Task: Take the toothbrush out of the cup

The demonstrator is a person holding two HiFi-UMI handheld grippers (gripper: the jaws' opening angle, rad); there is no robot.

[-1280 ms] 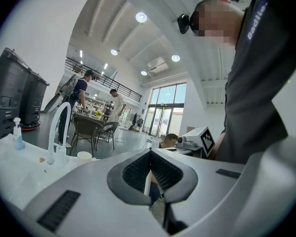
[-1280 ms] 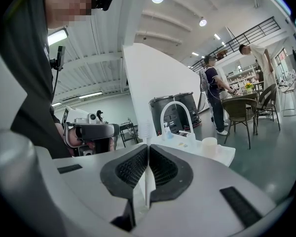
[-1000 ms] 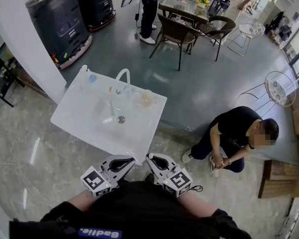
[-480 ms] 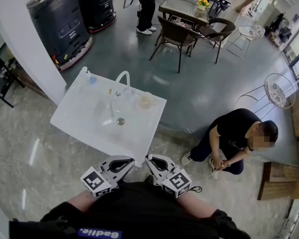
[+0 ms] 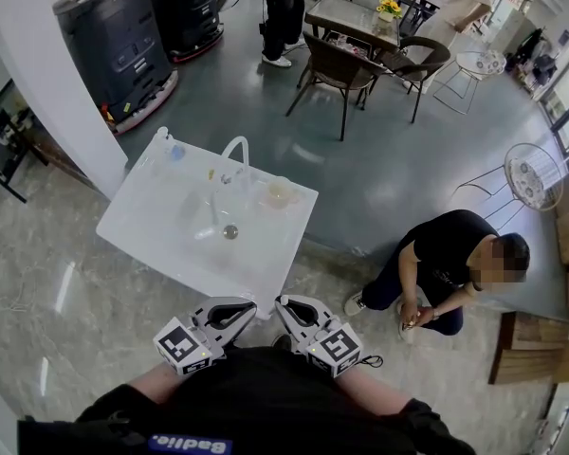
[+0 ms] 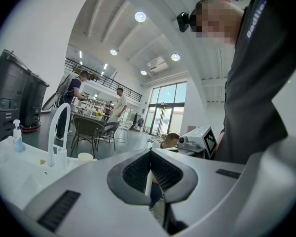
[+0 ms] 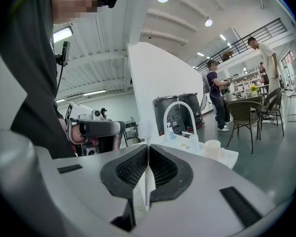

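My right gripper [image 7: 147, 149] is shut on the white toothbrush [image 7: 145, 130]. Its bristled head sticks up just past the jaw tips and its handle runs down between the pads. My left gripper [image 6: 149, 154] is shut; a thin white strip shows in the slit behind its tips, and I cannot tell what it is. In the head view both grippers, left [image 5: 235, 309] and right [image 5: 286, 304], are held close to the body at the near edge of the white sink table [image 5: 152, 230]. The pale cup [image 5: 279, 191] stands by the tap at the table's far side, well away from both.
A curved white tap [image 5: 235, 146] and a small soap bottle [image 5: 174, 148] stand at the back of the table. A person [image 5: 446, 263] crouches on the floor to the right. Black machines [image 5: 114, 36] stand far left, chairs and a table [image 5: 346, 36] beyond.
Both grippers stay where they were, shut. Only the standing person at the far back has shifted a little.
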